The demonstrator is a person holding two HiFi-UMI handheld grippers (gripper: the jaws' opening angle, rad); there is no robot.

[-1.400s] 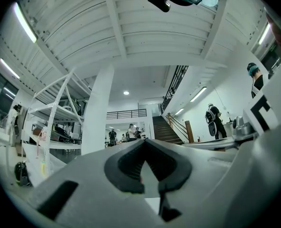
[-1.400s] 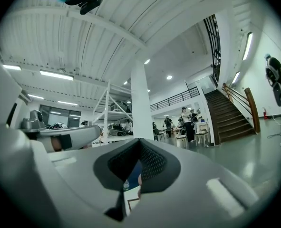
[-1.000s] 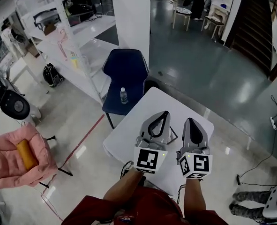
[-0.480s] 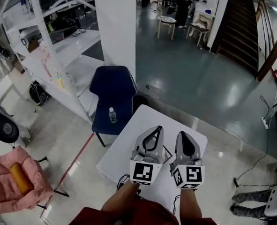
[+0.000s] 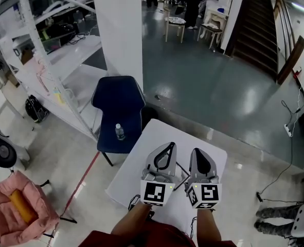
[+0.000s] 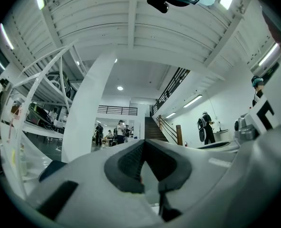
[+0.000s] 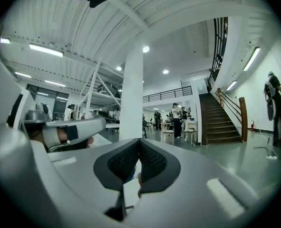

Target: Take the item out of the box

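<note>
Fingertips (image 5: 173, 154) clenched on nothing: from overhead, left gripper (image 5: 168, 144) and right gripper (image 5: 199, 150) sit side by side above the white table (image 5: 133, 174), near its front edge, probably readying to start. Left gripper view: pads (image 6: 126, 163) meet, empty. Right gripper view: same. No box anywhere.

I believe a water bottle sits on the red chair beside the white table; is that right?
Not quite: the chair is dark blue, not red, as the head view shows. The water bottle does sit on its seat, beside the white table.
</note>
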